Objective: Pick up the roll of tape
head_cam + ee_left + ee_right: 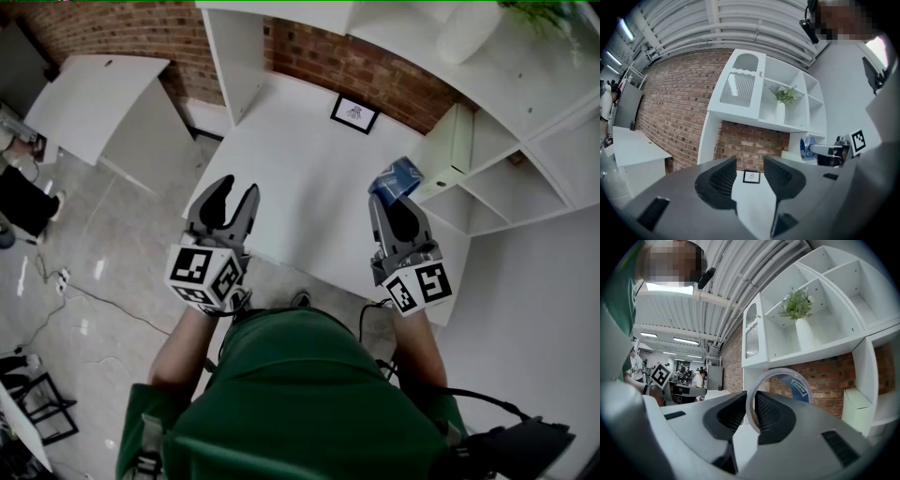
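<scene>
Jaws on my left gripper (234, 193) (750, 172) stand apart and empty above the white table (300, 178). My right gripper (401, 214) (750, 411) pinches the wall of the roll of tape (396, 178) (799, 391), a clear ring with a blue printed core, beside the shelf unit (506, 159). Only the right gripper view shows this pinch; in the head view the roll hides the fingertips.
</scene>
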`<state>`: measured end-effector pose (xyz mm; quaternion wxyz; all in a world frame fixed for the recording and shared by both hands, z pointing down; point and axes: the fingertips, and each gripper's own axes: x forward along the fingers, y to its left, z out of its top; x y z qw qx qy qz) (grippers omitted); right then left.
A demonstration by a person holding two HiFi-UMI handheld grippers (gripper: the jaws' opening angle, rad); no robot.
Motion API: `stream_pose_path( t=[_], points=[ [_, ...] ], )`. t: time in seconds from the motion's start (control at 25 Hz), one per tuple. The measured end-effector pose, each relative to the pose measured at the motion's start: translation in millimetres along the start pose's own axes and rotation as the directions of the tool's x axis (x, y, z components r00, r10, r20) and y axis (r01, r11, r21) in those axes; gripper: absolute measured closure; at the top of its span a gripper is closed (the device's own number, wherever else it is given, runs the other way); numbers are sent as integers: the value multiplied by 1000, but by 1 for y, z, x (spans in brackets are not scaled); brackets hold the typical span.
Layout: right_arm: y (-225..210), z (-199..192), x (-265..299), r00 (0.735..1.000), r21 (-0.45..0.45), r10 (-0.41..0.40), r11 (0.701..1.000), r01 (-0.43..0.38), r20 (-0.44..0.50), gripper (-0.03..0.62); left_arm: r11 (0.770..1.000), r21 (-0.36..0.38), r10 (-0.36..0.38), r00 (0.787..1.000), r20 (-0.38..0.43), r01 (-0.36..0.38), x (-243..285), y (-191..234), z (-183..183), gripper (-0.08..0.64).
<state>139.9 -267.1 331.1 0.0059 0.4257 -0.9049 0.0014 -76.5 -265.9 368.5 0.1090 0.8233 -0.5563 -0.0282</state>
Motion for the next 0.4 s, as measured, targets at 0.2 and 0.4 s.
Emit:
stream_pose_path(
  t=[0.2, 0.4],
  points=[
    [-14, -3, -6, 1000, 7, 14, 1000, -14, 2, 523, 1000, 9, 9, 1000, -5, -9, 8, -13, -4, 368],
    [-28, -7, -15, 1000, 10, 20, 1000, -20, 1, 523, 1000, 15, 17, 1000, -2, -17, 15, -27, -7, 368]
  ],
)
